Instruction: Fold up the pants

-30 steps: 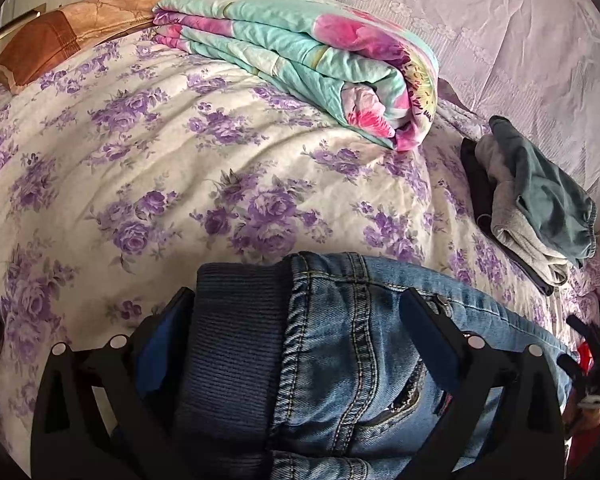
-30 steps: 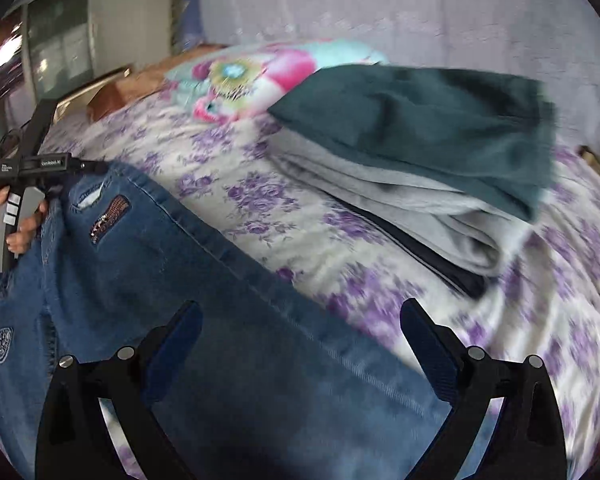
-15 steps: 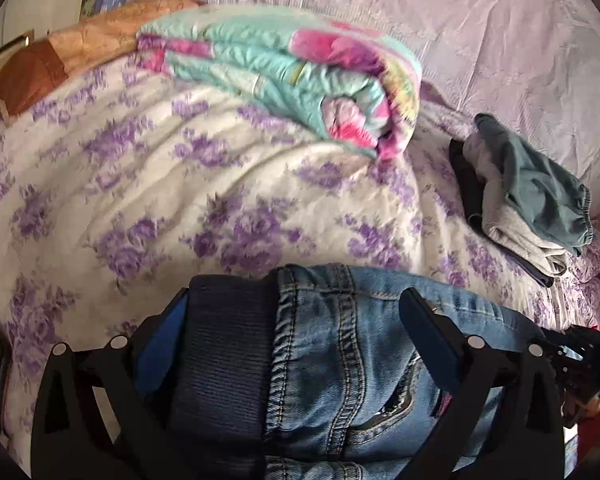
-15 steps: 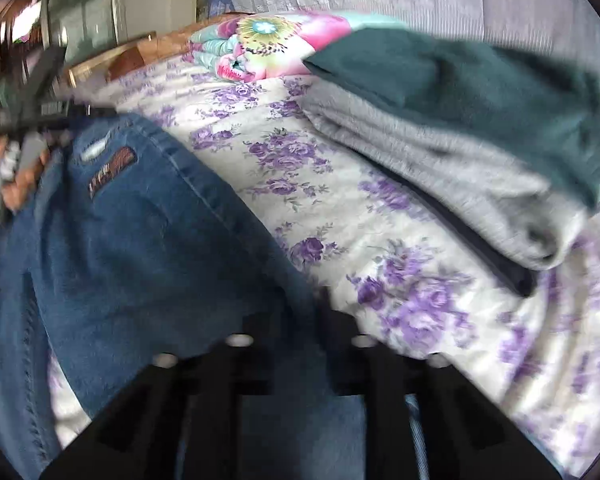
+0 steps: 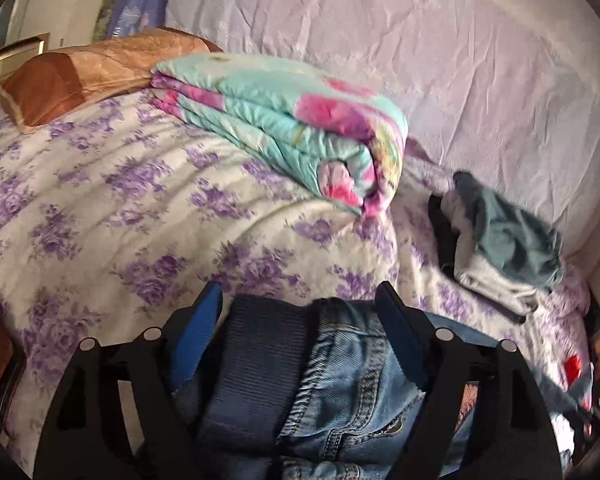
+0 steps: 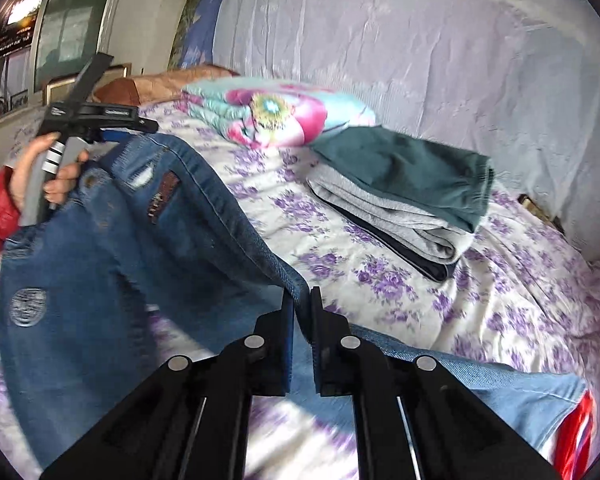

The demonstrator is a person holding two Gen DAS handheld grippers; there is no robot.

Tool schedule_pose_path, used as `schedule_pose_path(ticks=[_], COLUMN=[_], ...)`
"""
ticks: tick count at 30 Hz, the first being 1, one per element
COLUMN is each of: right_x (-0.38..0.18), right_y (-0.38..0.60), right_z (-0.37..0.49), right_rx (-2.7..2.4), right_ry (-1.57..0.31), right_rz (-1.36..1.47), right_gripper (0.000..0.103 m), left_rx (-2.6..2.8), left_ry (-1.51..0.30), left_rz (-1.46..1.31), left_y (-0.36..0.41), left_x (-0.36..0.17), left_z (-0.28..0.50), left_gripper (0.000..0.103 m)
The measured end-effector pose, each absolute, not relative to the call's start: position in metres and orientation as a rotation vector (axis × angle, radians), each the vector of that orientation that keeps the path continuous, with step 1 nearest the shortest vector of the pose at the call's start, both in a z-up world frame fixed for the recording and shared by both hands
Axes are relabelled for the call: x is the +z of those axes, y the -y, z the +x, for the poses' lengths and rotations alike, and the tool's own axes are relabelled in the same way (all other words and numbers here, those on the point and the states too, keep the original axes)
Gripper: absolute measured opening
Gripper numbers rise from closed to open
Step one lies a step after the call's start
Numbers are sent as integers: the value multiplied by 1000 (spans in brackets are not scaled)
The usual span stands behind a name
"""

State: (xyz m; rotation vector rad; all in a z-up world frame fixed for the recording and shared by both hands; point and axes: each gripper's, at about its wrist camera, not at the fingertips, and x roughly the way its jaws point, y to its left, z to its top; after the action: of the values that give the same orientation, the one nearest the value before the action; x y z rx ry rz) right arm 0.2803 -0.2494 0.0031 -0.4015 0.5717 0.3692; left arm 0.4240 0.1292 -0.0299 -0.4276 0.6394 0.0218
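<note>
Your right gripper point(image 6: 301, 300) is clenched on the edge of the jeans point(image 6: 112, 248), which hang low over the bed point(image 6: 380, 280). Your left gripper point(image 5: 298, 304) is closing around the waistband point(image 5: 268, 344); if it bites only the thick rib, the denim may slip out. The jeans stretch between both grippers, waist at your left.

Left wrist view: low, close over bed point(image 5: 100, 208), facing wall point(image 5: 440, 60). Right wrist view: low, close, facing wall from further right. Shared: folded quilt point(image 5: 292, 124), stacked clothes point(image 6: 412, 196), jeans point(image 6: 112, 240).
</note>
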Motion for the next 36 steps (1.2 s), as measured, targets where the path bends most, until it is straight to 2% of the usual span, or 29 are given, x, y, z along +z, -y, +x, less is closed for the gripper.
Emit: schedule_pose_path(ticks=[2,3,4,7,9,13,17,18,19,20,21,24,28,30,31,32,36], right_x=[8,10,10,5,-2,-10,-14,-12,-9,-4,3,13,1,-13,-20,-25,-23], right_y=[245,243,242,239,240,250,257,256,255,253,249,230,203,194,191,190,188], right_z=[260,246,239,209,191,169,170,170,173,176,180,196,239,259,268,274,254], right_rx=[363,359,361,355,361,351,343,351,361,362,369,413,427,422,430,441,463], right_ry=[-548,-537,-534,-524,-536,-544,-558,-548,-546,-534,-492,-452,-507,-542,-574,-598,-532], right_rz=[-414,-418,-420,-436,-420,-381,-379,-374,-373,-376,-385,-460,-543,-568,-568,-556,-539], right_gripper=[7,7,7,6,0,0,2,7,35,70,77,77,74,52,20,7,7], left_rx=[6,-11,-32,-74,-89,-182,-213,-207,-191,-176,-174,-163,-115,-103,-94,-91,-82], left_ry=[-607,-598,-594,-574,-579,-592,-673,-680,-691,-705,-715,-733,-765,-799,-824,-844,-905], left_rz=[-479,-504,-528,-600,-629,-805,-815,-814,-807,-796,-786,-763,-685,-671,-672,-674,-685], left_y=[-134,-137,-139,-143,-142,-143,-130,-128,-126,-124,-121,-115,-111,-113,-116,-118,-122], left_x=[-27,-25,-25,-25,-28,-39,-33,-30,-26,-22,-19,-14,-9,-8,-8,-8,-4], left_z=[411,405,401,377,360,323,324,328,332,338,342,345,350,357,362,366,379], left_gripper=[79,89,91,91,91,92,92,92,92,92,92,92,92,92,92,92,92])
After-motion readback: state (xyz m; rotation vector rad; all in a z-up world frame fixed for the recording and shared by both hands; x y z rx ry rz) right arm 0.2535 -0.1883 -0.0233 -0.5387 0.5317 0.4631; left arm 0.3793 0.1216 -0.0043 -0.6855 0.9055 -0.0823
